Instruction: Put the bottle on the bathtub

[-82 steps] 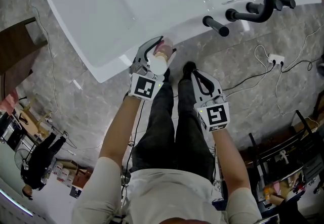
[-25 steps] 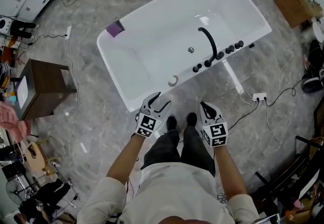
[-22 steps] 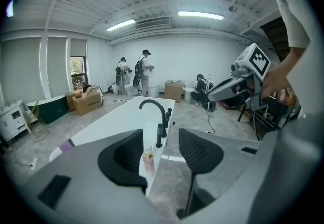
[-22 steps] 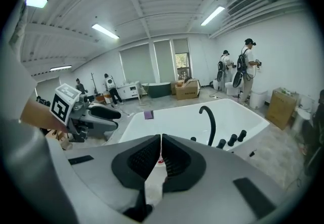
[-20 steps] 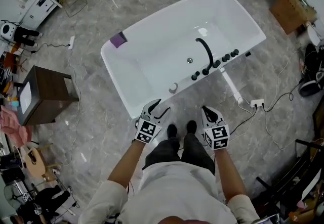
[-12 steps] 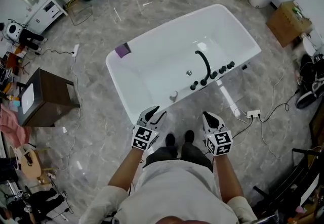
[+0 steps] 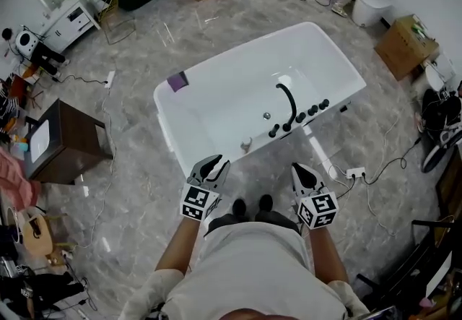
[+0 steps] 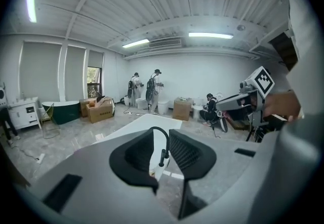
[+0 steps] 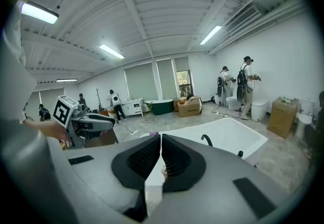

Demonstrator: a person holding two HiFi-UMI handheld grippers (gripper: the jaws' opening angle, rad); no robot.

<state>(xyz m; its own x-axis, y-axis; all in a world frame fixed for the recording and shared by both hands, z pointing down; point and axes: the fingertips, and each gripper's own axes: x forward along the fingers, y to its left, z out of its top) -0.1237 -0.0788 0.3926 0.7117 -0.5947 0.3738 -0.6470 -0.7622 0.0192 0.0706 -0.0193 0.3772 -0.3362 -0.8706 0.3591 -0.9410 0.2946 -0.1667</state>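
White bathtub (image 7: 216, 98) bears the bottle (image 7: 246, 144) on its near rim

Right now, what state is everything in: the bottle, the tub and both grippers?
bathtub: no water visible inside.
bottle: resting on the bathtub's near rim, not held.
left gripper: jaws apart, have just been closing, nothing between them.
right gripper: jaws together, empty.

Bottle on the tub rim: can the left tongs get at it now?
Probably not from here. Nothing blocks the bottle on the near rim of the tub, but the left tongs, empty and just closing partway, hang well above it; the person would need to bend down.
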